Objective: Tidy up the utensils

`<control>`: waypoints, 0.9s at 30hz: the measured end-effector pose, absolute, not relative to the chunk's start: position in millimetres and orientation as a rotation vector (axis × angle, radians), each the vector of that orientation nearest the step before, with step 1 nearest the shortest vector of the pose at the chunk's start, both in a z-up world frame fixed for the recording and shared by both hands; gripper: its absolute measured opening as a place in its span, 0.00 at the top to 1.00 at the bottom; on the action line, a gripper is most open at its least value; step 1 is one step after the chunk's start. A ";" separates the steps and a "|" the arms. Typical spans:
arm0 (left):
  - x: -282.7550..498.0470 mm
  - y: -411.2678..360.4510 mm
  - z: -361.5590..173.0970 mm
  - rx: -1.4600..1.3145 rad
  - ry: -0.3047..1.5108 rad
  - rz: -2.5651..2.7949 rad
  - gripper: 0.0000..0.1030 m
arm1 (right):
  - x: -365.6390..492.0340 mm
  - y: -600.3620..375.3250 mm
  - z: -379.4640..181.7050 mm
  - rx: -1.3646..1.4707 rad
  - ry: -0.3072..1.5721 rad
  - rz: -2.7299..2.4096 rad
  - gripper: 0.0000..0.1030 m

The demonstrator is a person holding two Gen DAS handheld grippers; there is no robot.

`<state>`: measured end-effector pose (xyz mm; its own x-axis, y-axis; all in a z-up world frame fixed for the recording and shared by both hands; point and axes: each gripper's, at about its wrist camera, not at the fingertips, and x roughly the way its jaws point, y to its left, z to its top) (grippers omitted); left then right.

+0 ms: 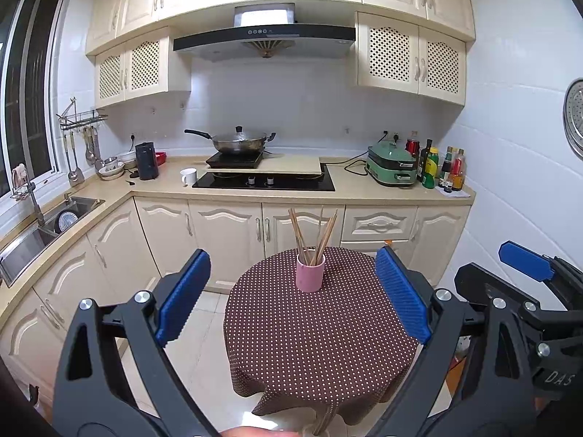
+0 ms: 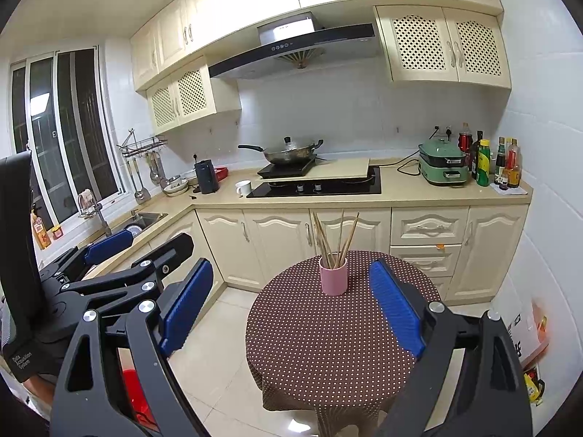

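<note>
Left gripper (image 1: 293, 293): jaws spread wide, blue ribbed pads well apart, nothing between them. Right gripper (image 2: 291, 304): same stance, jaws wide, holding nothing. Both sit side by side, short of the table; in the left view the right tool shows at the right edge.

Ahead of both tools, past the fingertips and between the pads as framed: a pink cup (image 1: 310, 273), cylindrical, plain, upright, standing on the far part of a small round table (image 1: 320, 346) draped in brown cloth with white dots. The cup is clear of both sets of pads.

In the cup: a bundle of chopsticks (image 1: 313, 233), thin, light brown wood, upright and fanned outward at the tops, some leaning left, some right. Exact count not clear.

At the bottom edge of the left view, beneath the tool, more wooden sticks (image 1: 322, 424) show in something pale; blurred, cannot tell what.
</note>
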<state>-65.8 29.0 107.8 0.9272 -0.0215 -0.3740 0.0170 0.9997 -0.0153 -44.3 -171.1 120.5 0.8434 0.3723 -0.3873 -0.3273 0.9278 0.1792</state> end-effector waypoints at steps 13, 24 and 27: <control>-68.5 26.7 103.3 0.003 0.388 -0.028 0.12 | -49.9 -174.1 113.2 0.127 0.444 0.353 0.18; -66.9 24.9 99.1 0.006 0.401 -0.032 0.12 | -47.0 -174.7 109.4 0.142 0.458 0.347 0.18; -66.1 25.6 100.2 0.007 0.403 -0.032 0.12 | -46.6 -174.7 109.6 0.144 0.458 0.347 0.18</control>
